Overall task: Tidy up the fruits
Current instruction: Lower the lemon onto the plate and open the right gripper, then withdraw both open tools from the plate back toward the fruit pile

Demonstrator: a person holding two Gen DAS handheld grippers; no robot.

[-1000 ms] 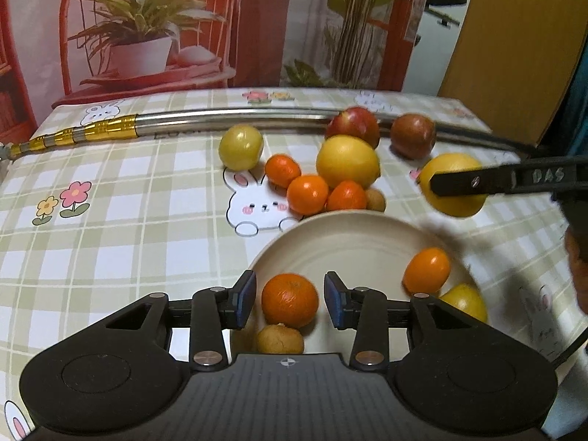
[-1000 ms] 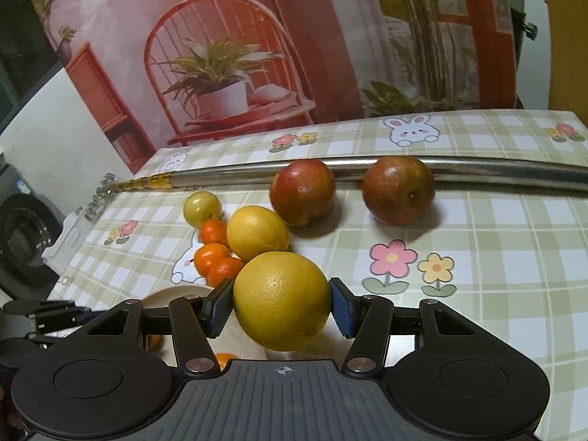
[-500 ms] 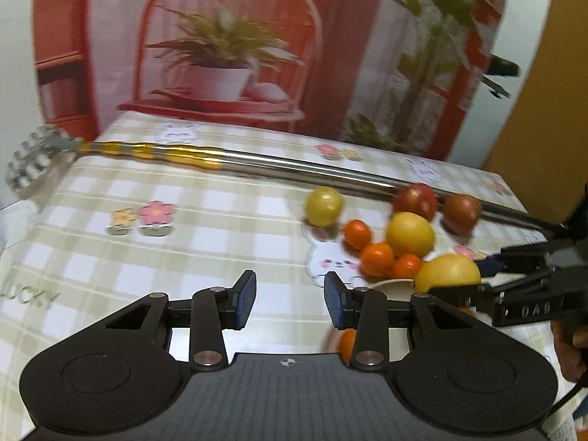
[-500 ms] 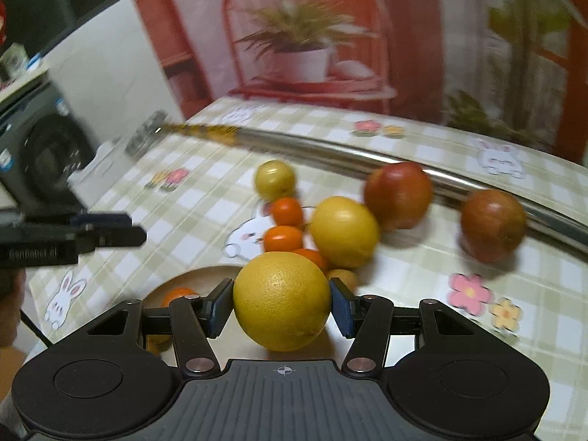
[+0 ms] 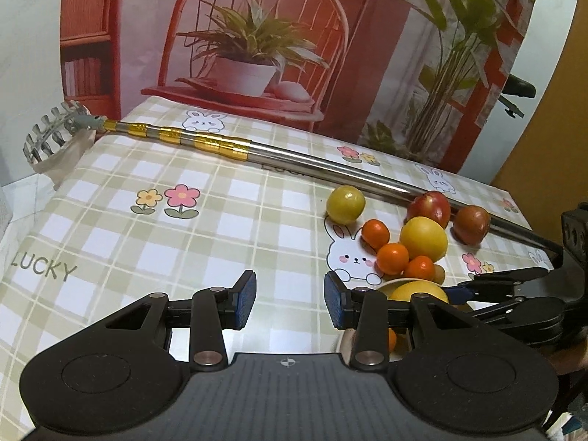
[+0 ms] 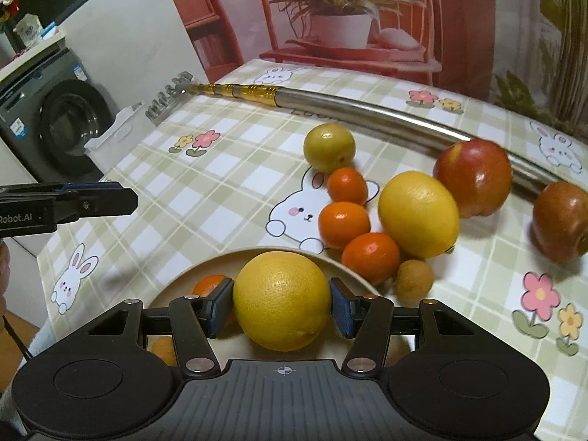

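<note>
My right gripper is shut on a large yellow orange and holds it over the beige plate, which holds small tangerines. My left gripper is open and empty over bare tablecloth left of the plate. On the cloth beyond the plate lie a lemon, three tangerines, a yellow-green fruit, two red apples and a small brown fruit. The held orange also shows in the left wrist view.
A long metal telescopic pole with a comb-like head lies across the far side of the table. The table's left edge drops off near a washing machine. A printed backdrop stands behind the table.
My left gripper has pulled back and swung left off the plate, leaving a tangerine there. My right gripper has carried the orange leftward and down over the plate.
</note>
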